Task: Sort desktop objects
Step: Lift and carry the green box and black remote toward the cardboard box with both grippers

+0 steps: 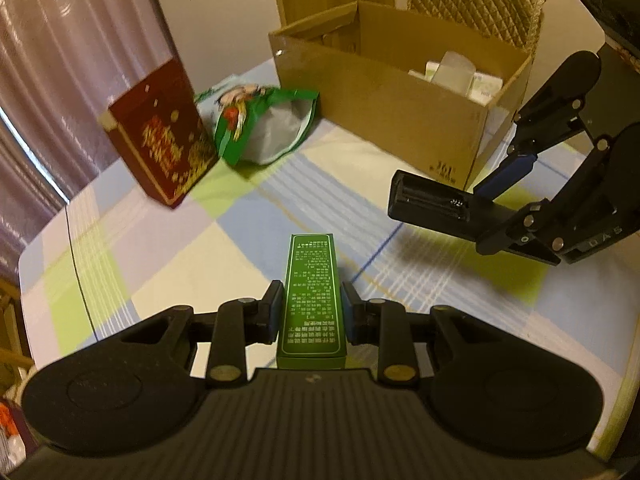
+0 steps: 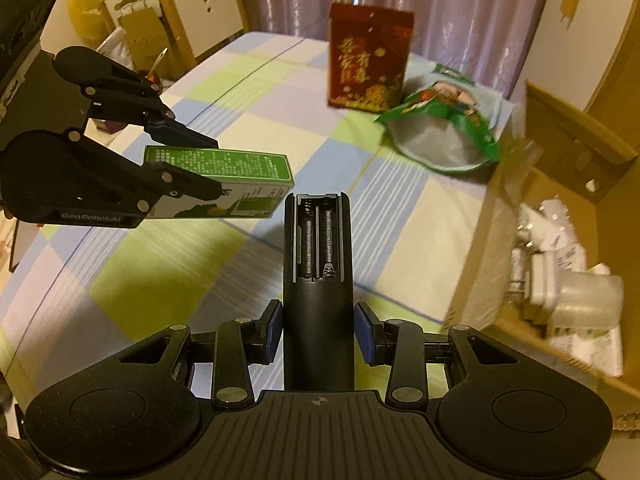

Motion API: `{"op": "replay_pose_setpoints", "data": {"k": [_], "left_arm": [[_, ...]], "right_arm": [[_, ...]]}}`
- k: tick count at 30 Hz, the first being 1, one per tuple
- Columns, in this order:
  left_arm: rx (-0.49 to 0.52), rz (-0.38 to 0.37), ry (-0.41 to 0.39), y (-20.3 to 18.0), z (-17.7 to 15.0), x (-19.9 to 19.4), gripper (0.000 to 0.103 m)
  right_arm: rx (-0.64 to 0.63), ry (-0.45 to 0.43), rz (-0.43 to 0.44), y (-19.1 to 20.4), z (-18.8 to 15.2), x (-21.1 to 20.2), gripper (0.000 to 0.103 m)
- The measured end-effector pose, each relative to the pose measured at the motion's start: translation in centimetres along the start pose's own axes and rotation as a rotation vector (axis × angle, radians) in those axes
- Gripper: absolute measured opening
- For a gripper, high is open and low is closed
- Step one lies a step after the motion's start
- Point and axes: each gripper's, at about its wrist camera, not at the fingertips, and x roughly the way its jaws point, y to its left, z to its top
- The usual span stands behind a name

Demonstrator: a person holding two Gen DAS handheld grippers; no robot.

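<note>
- Left gripper clamped on a slim green cardboard box with white printed text, held above the table, long axis pointing forward.
- Right gripper clamped on a black remote control, battery cover off, two cells showing; also held off the table.
- Open brown cardboard carton holds white packets, close to the right gripper.
- Red gift box with gold lettering stands upright, touching a green-and-silver foil pouch.
- Pastel checked tablecloth; mauve curtain behind; quilted chair back beyond the carton.
</note>
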Motion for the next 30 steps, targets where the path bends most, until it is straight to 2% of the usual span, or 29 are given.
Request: {"op": "replay_pose_setpoints", "data": {"k": [18,30], "left_arm": [[0.086,-0.023,-0.103,-1.0,6.3,-0.5,0.025],[0.157,-0.039,-0.193,-2.5,12.8,-0.6,0.025]], "right_arm": [[0.064,-0.095,-0.084,-3.9,1.2,-5.4,0.037],[0.171,-0.174,-0.177,-10.5,1.9,-10.0,0.037]]}}
